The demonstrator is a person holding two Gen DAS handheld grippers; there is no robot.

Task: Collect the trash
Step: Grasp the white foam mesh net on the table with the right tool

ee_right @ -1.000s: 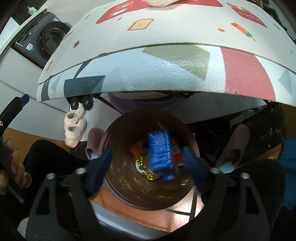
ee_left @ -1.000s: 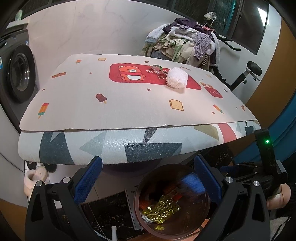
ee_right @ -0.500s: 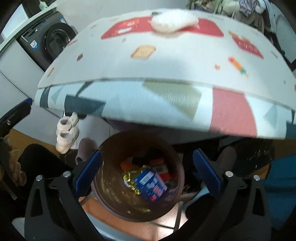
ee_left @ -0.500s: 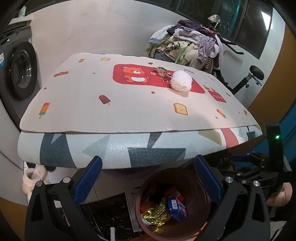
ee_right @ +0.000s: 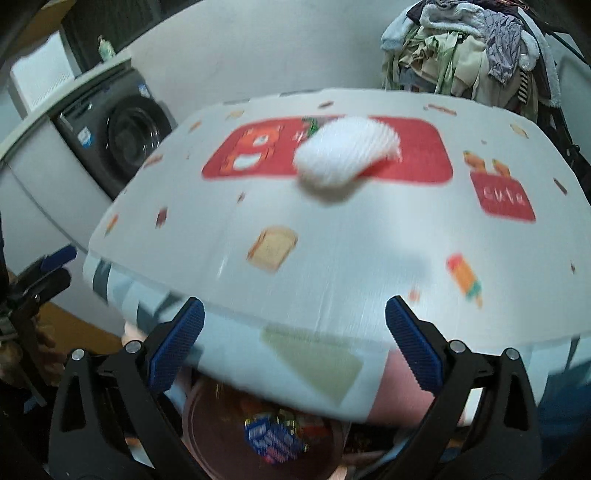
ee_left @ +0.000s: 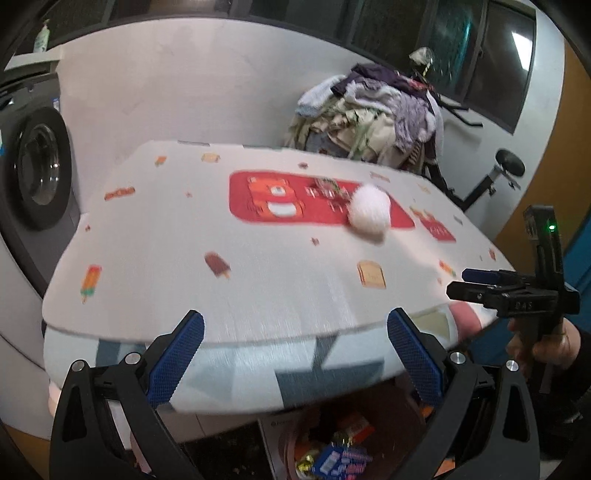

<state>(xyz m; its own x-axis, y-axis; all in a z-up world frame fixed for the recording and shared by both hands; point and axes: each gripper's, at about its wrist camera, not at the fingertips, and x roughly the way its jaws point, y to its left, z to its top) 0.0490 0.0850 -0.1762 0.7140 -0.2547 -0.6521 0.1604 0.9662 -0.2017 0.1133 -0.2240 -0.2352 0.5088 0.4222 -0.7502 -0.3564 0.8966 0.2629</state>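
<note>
White wall (ee_left: pixel 207 85) behind the tabletop (ee_left: pixel 236 280), which is covered by a pale mat printed with toast, ice lollies and a red bear panel; a second sheet with grey triangles hangs below its front edge. Dark front-loading washing machine (ee_left: pixel 33 166) at left, a bottle (ee_left: pixel 41 31) on the ledge above it. Heap of mixed laundry (ee_left: pixel 373 110) behind the far right corner. Exercise bike (ee_left: pixel 495 177) beside it. Dark windows (ee_left: pixel 487 55) high on the wall, one reflecting a bright light. Orange-brown wall (ee_left: pixel 546 177) at right.
</note>
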